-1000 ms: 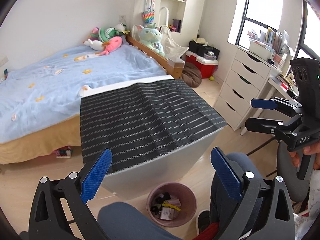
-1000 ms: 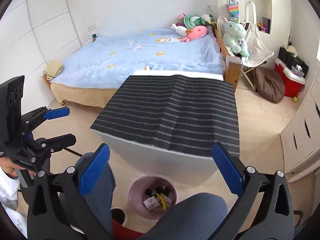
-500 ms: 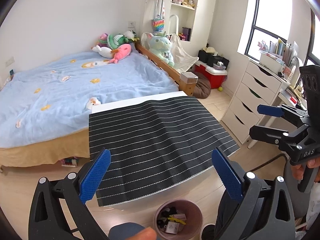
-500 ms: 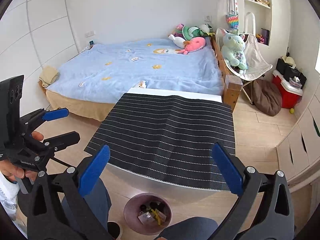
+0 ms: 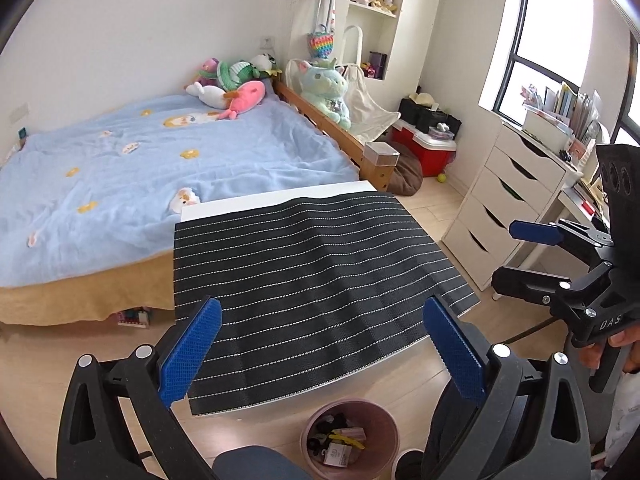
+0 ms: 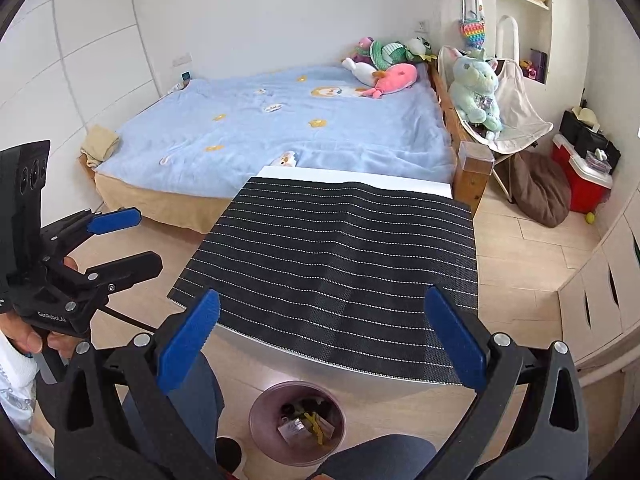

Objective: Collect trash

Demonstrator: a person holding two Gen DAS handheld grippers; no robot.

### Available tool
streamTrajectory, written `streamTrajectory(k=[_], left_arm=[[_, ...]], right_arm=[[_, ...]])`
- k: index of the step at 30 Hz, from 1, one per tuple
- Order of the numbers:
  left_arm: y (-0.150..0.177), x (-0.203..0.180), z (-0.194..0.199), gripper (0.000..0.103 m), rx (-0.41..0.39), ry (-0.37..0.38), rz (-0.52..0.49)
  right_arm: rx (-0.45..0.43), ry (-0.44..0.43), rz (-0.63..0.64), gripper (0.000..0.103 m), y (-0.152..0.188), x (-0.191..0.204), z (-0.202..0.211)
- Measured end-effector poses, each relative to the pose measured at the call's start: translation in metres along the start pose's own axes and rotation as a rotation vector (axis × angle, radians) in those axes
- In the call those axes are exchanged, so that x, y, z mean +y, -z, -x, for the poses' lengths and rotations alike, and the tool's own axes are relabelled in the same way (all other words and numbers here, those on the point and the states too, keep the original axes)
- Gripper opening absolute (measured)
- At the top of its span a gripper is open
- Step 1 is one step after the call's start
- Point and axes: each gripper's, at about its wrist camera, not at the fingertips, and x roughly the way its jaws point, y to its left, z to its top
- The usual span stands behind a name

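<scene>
Left gripper (image 5: 320, 344) spread wide, empty; right gripper (image 6: 322, 340) likewise spread, empty. Both raised since a second ago, now above striped mat (image 5: 304, 268) on table. Mat bare; trash in pink bin (image 6: 296, 424) near, on floor. Collection judged complete

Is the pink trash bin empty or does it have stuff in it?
It has stuff in it. The pink bin stands upright on the floor, with dark scraps, paper and something yellow inside.
</scene>
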Motion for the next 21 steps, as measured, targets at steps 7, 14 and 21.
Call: streamTrajectory(k=[7, 14, 21], left_arm=[[0.0001, 0.0018, -0.0008, 0.097, 0.002, 0.013, 0.014], [0.0006, -0.0017, -0.0016, 0.097, 0.007, 0.007, 0.002], [0.001, -0.0034, -0.0023, 0.097, 0.01, 0.007, 0.001]], right_arm=[[0.008, -0.007, -0.001, 0.1, 0.0007, -0.0001, -0.0037], [0.007, -0.007, -0.002, 0.1, 0.0017, 0.0004, -0.0044], [0.008, -0.007, -0.004, 0.1, 0.0016, 0.0001, -0.0044]])
